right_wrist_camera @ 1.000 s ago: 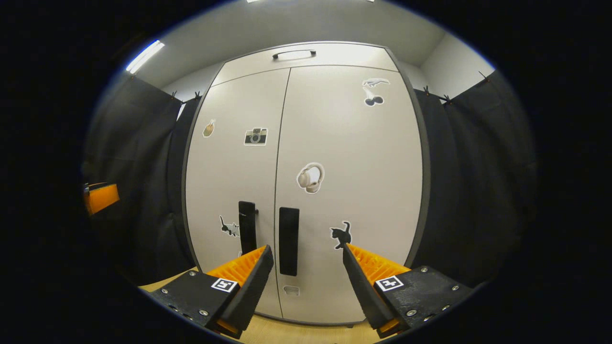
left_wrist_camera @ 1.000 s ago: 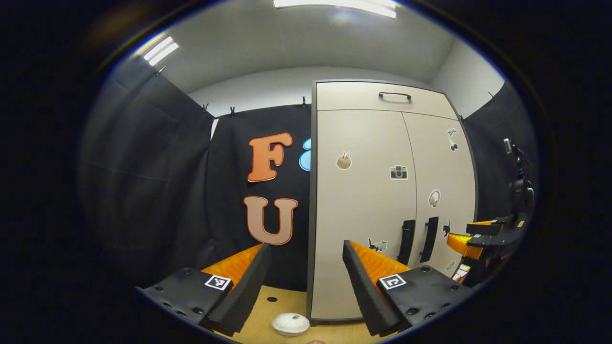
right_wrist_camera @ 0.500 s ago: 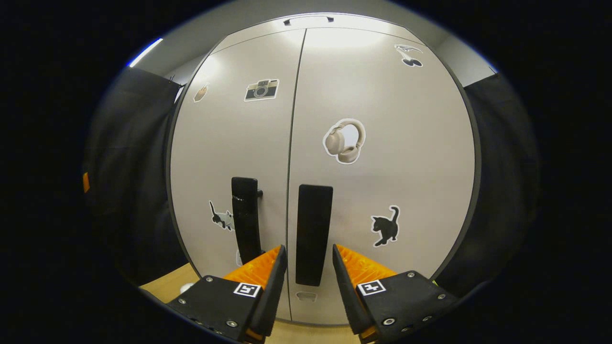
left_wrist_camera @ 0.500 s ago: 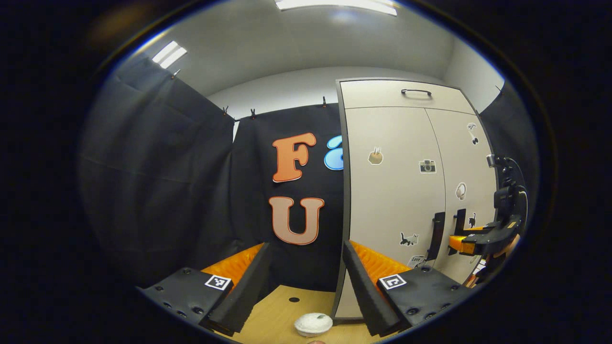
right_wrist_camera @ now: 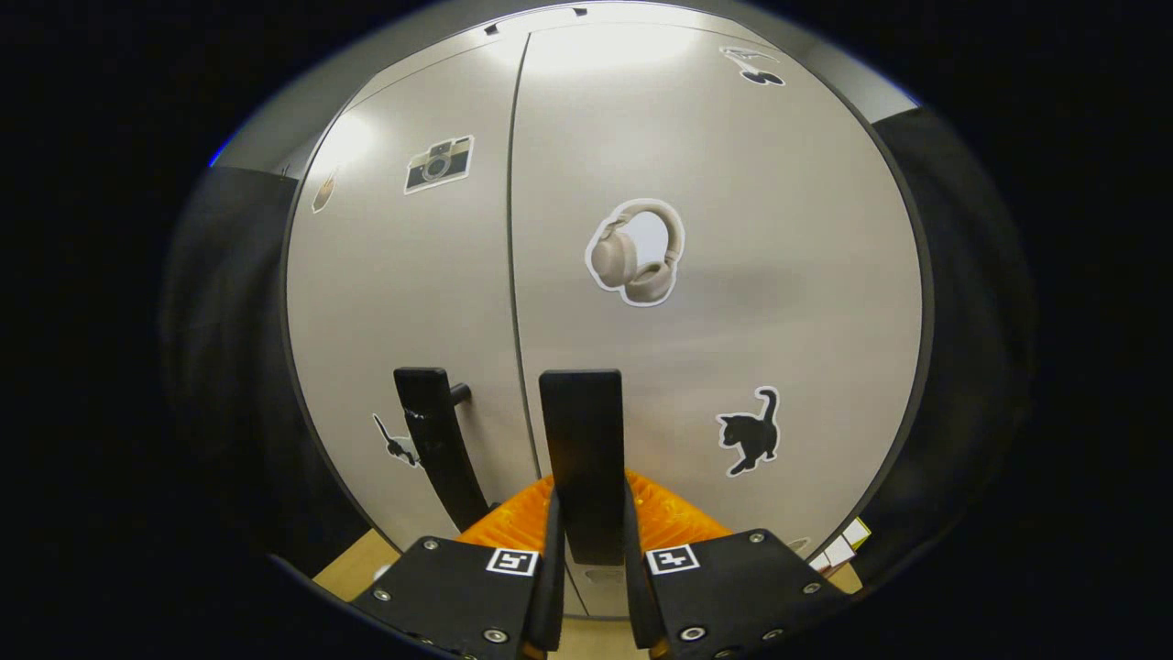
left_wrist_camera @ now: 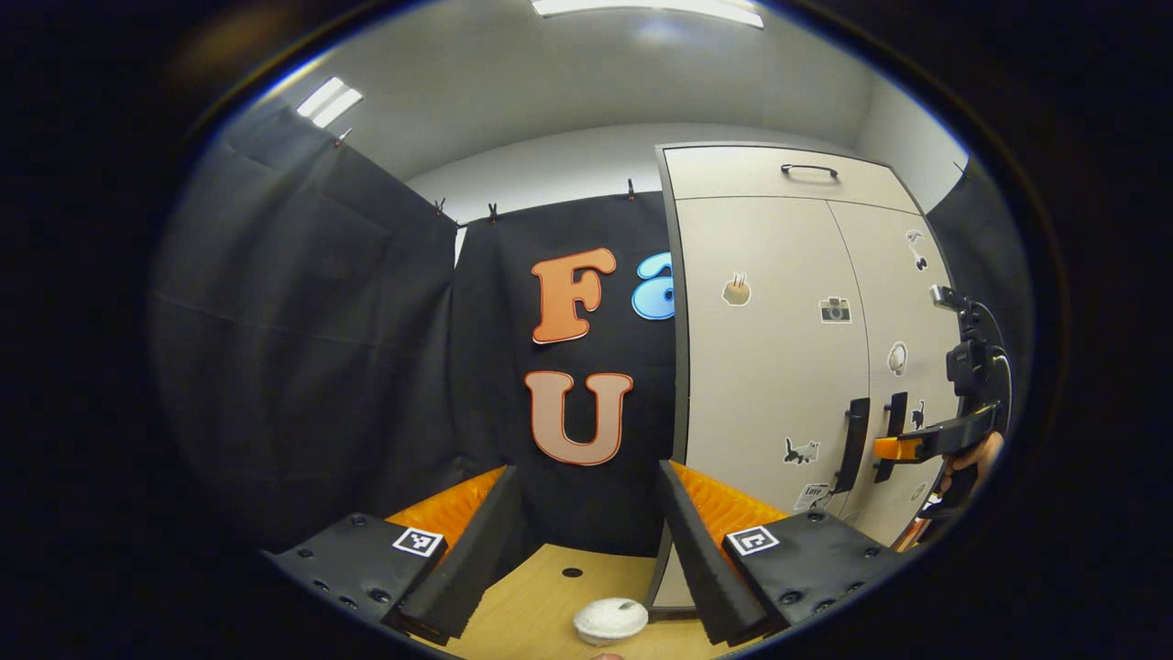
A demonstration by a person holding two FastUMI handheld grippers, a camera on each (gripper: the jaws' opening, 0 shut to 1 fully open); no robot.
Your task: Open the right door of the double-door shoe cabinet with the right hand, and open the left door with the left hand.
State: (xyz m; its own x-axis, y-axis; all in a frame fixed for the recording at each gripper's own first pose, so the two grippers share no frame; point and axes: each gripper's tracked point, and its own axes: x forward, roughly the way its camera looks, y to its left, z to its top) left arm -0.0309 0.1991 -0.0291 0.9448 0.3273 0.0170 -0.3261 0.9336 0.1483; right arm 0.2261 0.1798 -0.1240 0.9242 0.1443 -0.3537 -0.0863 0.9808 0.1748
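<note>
Gripping the right handle (right_wrist_camera: pixel 583 458), the right gripper (right_wrist_camera: pixel 588 559) has both fingers pressed on its lower part. Both doors are flush: the right door (right_wrist_camera: pixel 733 275) and the left door (right_wrist_camera: pixel 403 293), whose handle (right_wrist_camera: pixel 438 449) stands just left of the seam. The cabinet (left_wrist_camera: pixel 779 367) stands at the surface's (left_wrist_camera: pixel 531 605) back right corner. The left gripper (left_wrist_camera: pixel 586 522) hangs spread wide before the black cloth, off the cabinet, above a white round thing (left_wrist_camera: pixel 610 621).

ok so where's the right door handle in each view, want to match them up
Left gripper view: the right door handle is at the far right, beside the left door handle, with the right gripper on it.
Right gripper view: low centre, between that gripper's fingers.
Shared landmark: the headphone sticker above it.
</note>
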